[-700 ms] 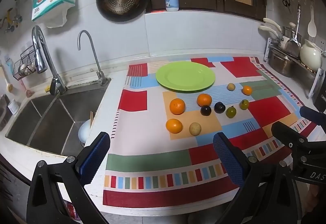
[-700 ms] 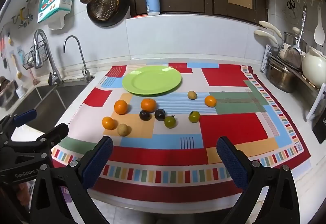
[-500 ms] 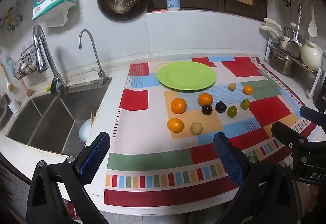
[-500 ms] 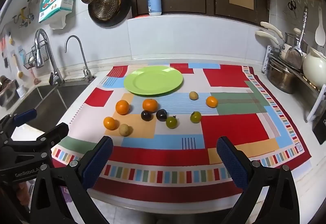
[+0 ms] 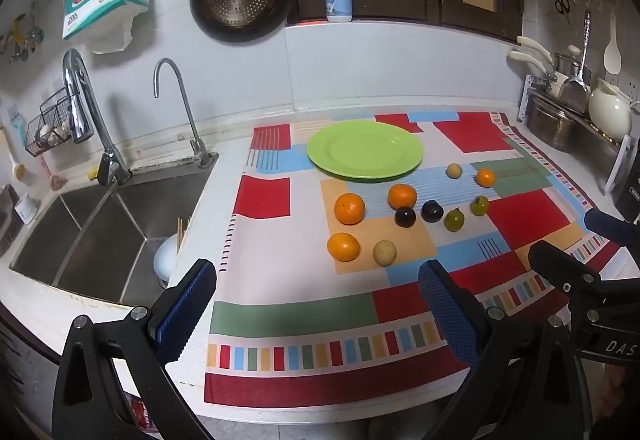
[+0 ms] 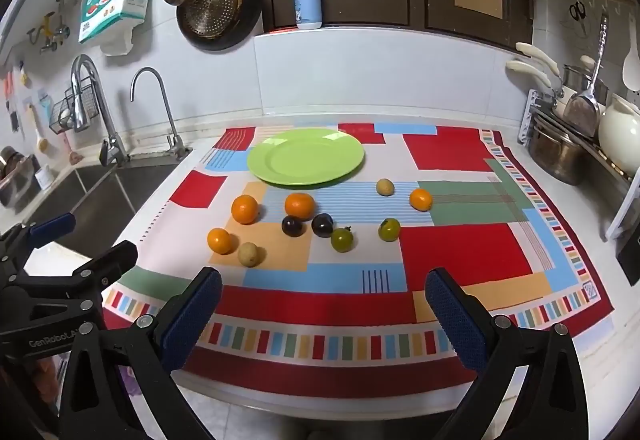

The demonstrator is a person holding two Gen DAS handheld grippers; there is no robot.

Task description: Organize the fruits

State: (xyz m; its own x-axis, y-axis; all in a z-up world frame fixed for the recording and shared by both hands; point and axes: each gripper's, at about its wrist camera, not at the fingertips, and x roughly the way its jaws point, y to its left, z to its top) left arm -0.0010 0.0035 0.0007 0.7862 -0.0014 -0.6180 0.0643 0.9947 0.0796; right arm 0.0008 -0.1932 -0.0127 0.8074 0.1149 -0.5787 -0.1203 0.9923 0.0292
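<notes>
the mat covers the counter, the bare green plate at its back, likely the fruits' destination; they lie loose in front. left gripper and right gripper hover near, jaws wide, empty.

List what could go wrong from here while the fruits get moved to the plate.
1. The fruits are round and loose on the mat; a nudge could roll one toward the sink.
2. The two dark fruits sit close to an orange and a green fruit; wide-open jaws may bump neighbours.
3. The left gripper and right gripper hover side by side, so they could collide reaching for the plate.
</notes>
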